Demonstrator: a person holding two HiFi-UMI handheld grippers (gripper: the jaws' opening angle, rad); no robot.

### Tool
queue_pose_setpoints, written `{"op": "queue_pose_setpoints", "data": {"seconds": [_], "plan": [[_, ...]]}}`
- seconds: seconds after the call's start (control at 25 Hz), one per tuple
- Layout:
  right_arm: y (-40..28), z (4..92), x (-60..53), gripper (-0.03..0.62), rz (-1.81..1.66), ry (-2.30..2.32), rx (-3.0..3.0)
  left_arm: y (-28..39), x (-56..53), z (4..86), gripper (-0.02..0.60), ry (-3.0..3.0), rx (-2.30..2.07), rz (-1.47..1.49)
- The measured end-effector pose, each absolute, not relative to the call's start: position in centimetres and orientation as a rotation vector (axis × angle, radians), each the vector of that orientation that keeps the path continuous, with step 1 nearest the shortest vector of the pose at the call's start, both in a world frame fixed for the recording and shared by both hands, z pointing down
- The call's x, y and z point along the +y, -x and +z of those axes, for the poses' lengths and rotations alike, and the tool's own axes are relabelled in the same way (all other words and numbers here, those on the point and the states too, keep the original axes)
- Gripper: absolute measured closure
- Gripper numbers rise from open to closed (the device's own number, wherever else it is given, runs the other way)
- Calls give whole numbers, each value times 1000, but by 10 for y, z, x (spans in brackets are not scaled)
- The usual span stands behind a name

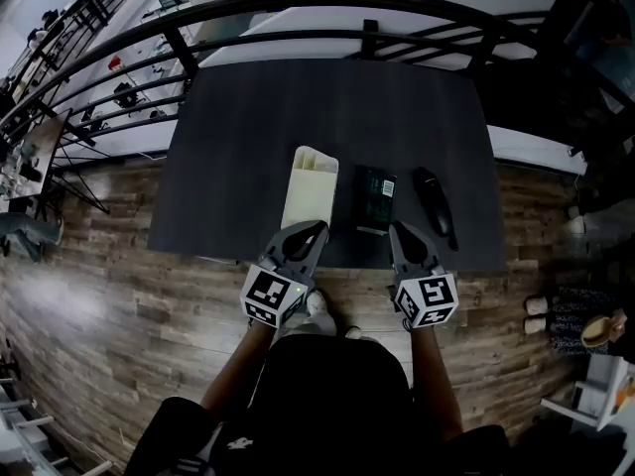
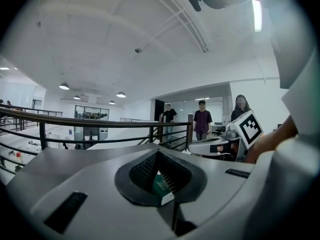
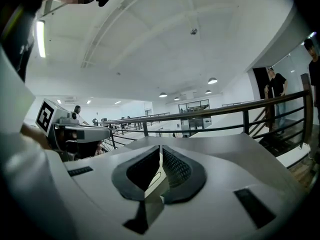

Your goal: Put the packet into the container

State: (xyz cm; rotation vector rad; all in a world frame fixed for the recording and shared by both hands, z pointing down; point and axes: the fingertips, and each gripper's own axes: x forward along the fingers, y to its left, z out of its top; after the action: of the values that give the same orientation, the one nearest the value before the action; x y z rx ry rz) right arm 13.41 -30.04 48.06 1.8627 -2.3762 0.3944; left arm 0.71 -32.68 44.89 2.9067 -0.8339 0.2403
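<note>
Two hand-held grippers sit low over the near edge of a dark grey rectangular bench (image 1: pixel 258 117), with every task item just beyond their tips. The left gripper (image 1: pixel 316 228) has its jaws closed tip to tip with nothing clamped. In the left gripper view (image 2: pixel 157 154), the dark green flat packet (image 2: pixel 162 186) shows through the hollow under the meeting tips, lying on the bench ahead and not held. The right gripper (image 1: pixel 399 228) has its jaws pressed together too, and its own view (image 3: pixel 160 148) shows them empty. Through its hollow a strip of the cream rectangular open container (image 3: pixel 154 180) is visible.

From the head view, the packet (image 1: pixel 375 198) lies flat between the two sets of tips. Its near end is just beside the right gripper and apart from the left one. The container (image 1: pixel 310 186) lies lengthwise just left of the packet, its near end right at the left gripper's tips; I cannot tell if they touch. A black elongated oval object (image 1: pixel 434 204) rests to the right of the packet.

A black metal railing (image 1: pixel 298 8) curves behind the bench, and wood plank flooring (image 1: pixel 119 296) lies beneath it.
</note>
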Motion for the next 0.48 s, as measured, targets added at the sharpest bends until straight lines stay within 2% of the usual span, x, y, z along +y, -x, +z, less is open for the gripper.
{"op": "queue_pose_setpoints", "data": {"seconds": [0.48], "plan": [[-146, 500, -323, 591, 450, -1932, -2245, -11, -354, 465, 577, -2885, -732, 241]]}}
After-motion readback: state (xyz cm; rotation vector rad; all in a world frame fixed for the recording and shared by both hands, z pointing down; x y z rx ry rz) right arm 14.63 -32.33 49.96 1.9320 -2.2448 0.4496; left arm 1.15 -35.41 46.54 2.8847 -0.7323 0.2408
